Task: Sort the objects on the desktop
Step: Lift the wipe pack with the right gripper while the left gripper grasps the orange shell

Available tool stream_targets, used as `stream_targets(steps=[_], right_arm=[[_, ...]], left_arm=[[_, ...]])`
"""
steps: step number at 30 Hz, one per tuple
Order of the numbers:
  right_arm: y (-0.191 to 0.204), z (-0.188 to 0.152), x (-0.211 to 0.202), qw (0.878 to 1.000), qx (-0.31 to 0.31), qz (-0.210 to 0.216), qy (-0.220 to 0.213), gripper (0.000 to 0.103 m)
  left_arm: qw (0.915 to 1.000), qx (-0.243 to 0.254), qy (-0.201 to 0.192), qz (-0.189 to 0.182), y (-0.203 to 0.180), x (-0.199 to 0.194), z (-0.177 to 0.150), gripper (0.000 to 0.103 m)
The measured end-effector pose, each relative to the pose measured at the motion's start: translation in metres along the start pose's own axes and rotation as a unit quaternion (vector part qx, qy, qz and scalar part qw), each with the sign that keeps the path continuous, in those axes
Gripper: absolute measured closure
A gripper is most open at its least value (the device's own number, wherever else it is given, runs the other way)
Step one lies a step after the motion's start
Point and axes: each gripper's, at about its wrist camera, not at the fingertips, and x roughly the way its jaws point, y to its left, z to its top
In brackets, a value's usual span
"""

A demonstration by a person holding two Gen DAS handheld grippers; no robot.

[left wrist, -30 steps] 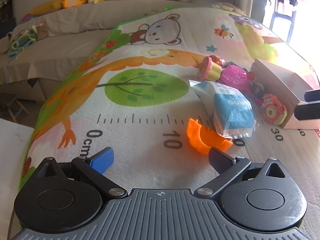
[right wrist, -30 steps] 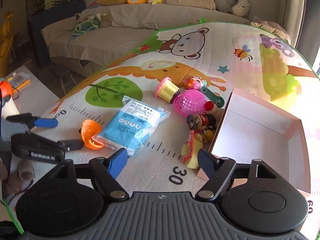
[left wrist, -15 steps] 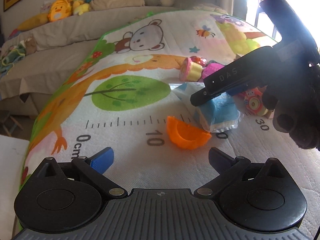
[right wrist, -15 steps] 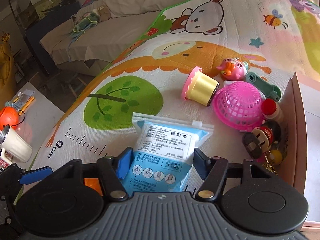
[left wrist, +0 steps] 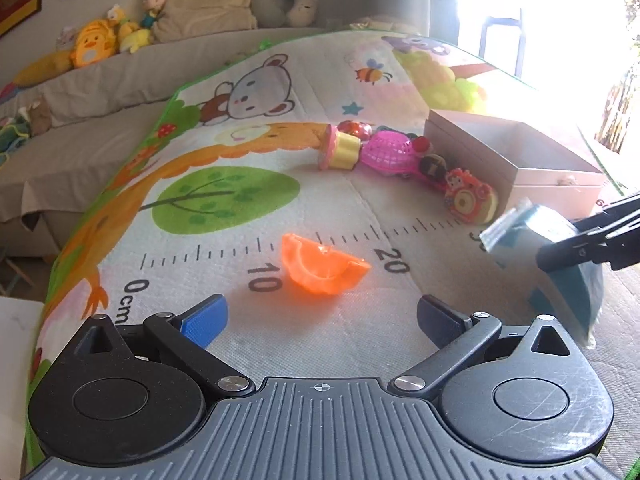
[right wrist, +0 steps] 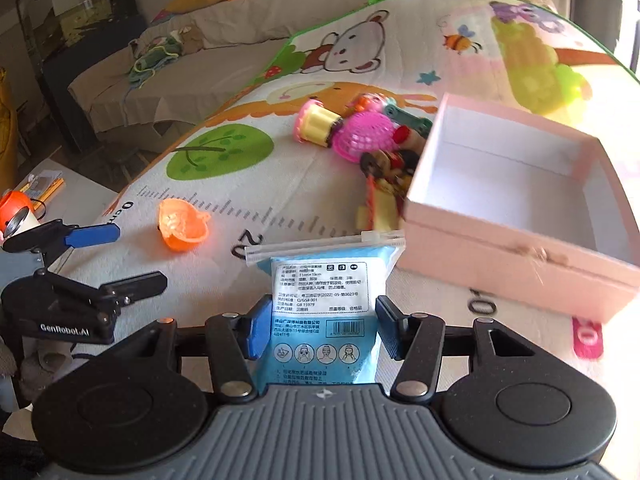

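1. Lifted off the mat [right wrist: 280,184] since a second ago, the blue packet [right wrist: 324,312] with Chinese print and a barcode hangs pinched in the right gripper [right wrist: 320,330].
2. Just beyond it sits the pink box [right wrist: 516,240].
3. Marked "GenRobot.AI", the left gripper [left wrist: 320,316] is spread before the orange cup [left wrist: 320,266] by "10".

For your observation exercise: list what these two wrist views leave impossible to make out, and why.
- Blue packet: lower end hidden behind the right gripper body, right view; motion-blurred in left view.
- Pink box: far side washed out by window glare, left view.
- Toys beside the box: blurred, overlapping, right view.
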Motion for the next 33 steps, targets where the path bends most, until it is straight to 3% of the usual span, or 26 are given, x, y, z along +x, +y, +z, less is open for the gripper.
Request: stream_targets(steps=[6,14,17,19,23,25,26,30,33], right_arm=[[-0.031,-0.033,-0.014,0.997,0.056,-0.047,-0.028,0.049],[-0.025,-0.043,-0.014,0.997,0.041,-0.043,-0.052,0.045],[-0.025,-0.043,-0.012,0.997,0.039,-0.042,-0.054,0.044],[-0.025,-0.043,-0.010,0.997,0.039,-0.040,-0.054,0.043],[-0.021,-0.042,-0.005,0.998,0.025,-0.042,-0.051,0.039],[-0.019,-0.043,-0.003,0.998,0.014,-0.041,-0.045,0.041],[-0.018,-0.044,-0.003,0.998,0.009,-0.041,-0.042,0.046],[-0.015,-0.048,-0.013,0.999,-0.001,-0.031,-0.042,0.049],[-0.015,-0.054,-0.026,0.999,-0.009,-0.028,-0.042,0.049]], left_arm=[[0.9998,0.016,-0.015,0.000,-0.013,-0.005,0.000,0.000],[0.9997,0.007,-0.004,0.022,-0.007,0.008,0.008,0.002],[0.9994,0.025,0.004,0.022,-0.013,0.023,0.015,0.007],[0.9991,0.030,0.016,0.027,-0.014,0.036,0.021,0.020],[0.9987,0.030,0.028,0.032,-0.014,0.052,0.028,0.028],[0.9983,0.029,0.033,0.038,-0.013,0.055,0.029,0.039],[0.9983,0.027,0.034,0.039,-0.014,0.054,0.030,0.039],[0.9984,0.034,0.027,0.036,-0.023,0.041,0.031,0.040],[0.9985,0.047,0.028,0.008,-0.041,0.023,0.032,0.040]])
